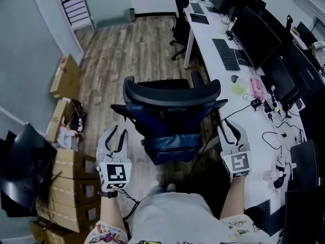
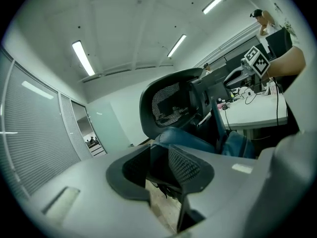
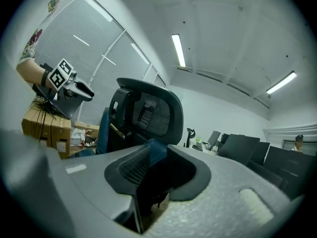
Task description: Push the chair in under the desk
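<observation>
Chair [image 1: 170, 121] is standing on the wood floor [image 1: 117, 50] beside the white desk [image 1: 205, 50], not yet under it. Left gripper [image 1: 118, 135] and right gripper [image 1: 229, 128] are flanking its back, each holding its jaws part-open on nothing

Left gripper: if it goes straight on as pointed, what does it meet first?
Most likely the chair: its side fills the gap between the left gripper's open jaws. How far off is unclear.

Right gripper [image 3: 163, 171] jaws apart; chair [image 3: 151, 108] ahead; boxes [image 3: 47, 128] left.
</observation>
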The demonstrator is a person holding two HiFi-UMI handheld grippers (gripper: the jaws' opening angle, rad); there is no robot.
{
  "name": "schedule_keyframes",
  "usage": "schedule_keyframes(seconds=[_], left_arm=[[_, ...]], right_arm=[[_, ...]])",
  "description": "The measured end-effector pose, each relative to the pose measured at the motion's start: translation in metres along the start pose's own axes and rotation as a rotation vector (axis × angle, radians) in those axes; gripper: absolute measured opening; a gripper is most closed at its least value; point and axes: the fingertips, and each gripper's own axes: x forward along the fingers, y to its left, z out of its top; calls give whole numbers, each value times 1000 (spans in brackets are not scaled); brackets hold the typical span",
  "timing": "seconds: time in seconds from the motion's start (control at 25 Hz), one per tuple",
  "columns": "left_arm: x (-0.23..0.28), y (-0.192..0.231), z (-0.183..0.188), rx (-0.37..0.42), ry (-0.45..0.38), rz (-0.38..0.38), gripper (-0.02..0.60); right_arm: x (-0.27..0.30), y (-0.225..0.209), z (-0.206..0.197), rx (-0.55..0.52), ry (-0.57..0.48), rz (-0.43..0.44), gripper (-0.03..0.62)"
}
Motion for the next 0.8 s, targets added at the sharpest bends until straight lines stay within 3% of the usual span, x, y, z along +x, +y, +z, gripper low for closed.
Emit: schedule_keyframes(seconds=[0.8], left_arm=[[49,14,-25,246,79,-67,233]], right_arm=[[56,-26,-28,-238,148,112,265]])
